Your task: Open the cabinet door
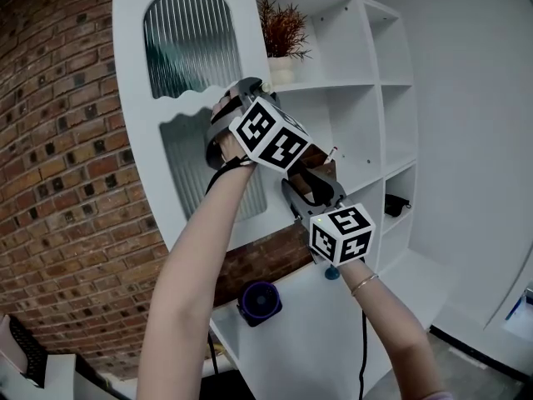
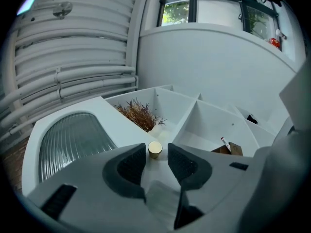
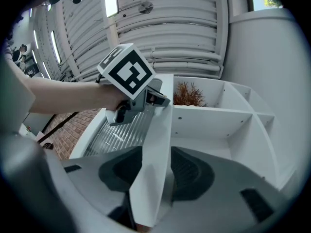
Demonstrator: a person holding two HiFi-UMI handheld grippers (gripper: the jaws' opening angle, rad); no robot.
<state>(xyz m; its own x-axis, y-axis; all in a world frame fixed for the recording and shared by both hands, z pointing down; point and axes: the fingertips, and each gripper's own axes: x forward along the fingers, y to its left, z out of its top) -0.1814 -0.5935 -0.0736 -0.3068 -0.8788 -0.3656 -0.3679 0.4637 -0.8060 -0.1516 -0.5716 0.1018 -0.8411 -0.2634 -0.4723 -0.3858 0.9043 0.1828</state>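
The white cabinet door [image 1: 137, 82] has ribbed glass panels [image 1: 187, 40] and stands ajar from the open shelves. In the left gripper view a small brass knob [image 2: 154, 149] sits between the fingertips of my left gripper [image 2: 155, 156], with a thin gap on each side; the jaws are open. In the head view that gripper [image 1: 250, 86] is high on the door's free edge and hides the knob. My right gripper [image 1: 310, 182] is lower on the same edge. In the right gripper view the door's edge [image 3: 163, 115] fills the gap of that gripper [image 3: 156, 154], with both pads against it.
A potted dry plant [image 1: 283, 27] stands on the top shelf just right of the door. A brick wall [image 1: 58, 182] is on the left. A dark purple round object [image 1: 260, 301] sits on the lower ledge. A cardboard box [image 2: 232, 148] and a black object [image 1: 398, 200] lie in shelf compartments.
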